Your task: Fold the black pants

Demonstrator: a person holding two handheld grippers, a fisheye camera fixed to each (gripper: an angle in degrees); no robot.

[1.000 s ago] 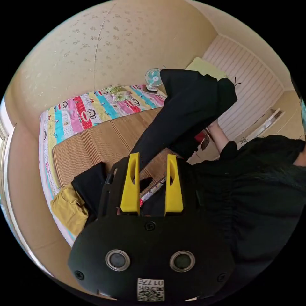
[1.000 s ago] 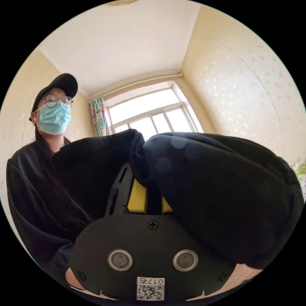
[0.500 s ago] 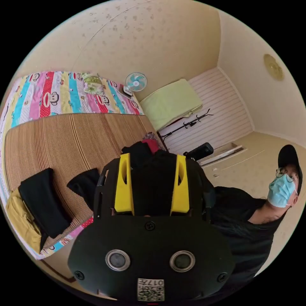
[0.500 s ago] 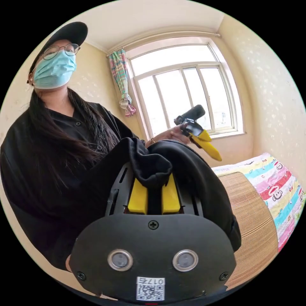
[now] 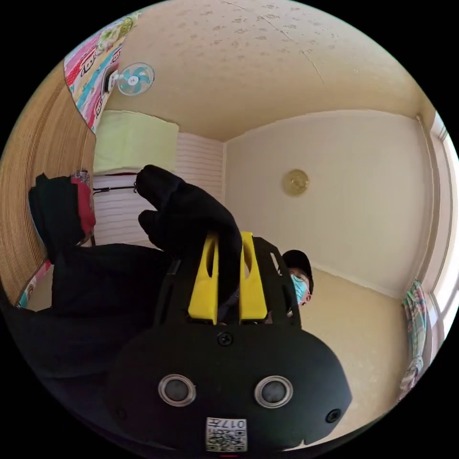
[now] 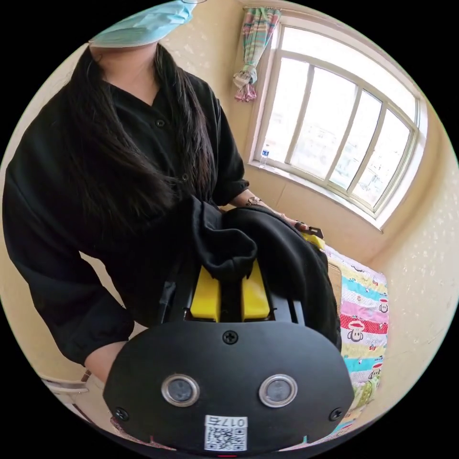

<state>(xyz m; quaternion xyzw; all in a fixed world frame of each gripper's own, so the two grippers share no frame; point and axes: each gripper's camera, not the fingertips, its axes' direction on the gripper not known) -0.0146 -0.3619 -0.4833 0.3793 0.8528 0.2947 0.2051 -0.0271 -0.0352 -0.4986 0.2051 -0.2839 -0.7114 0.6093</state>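
We have the black pants (image 5: pixel 191 224) up in the air in front of the person, clear of the bed (image 5: pixel 43 158). Our left gripper (image 5: pixel 227 282) has its yellow jaws nearly together with a fold of the cloth pinched between them; our right gripper (image 6: pixel 230 296) likewise clamps a bunched edge of the pants (image 6: pixel 267 248). The fabric looks soft, limp and light, so it will sag and bunch; we judge the waistband or hem corners the best places to hold. The woven mat on the bed offers open flat room to lay the pants down, with a wall close behind it.
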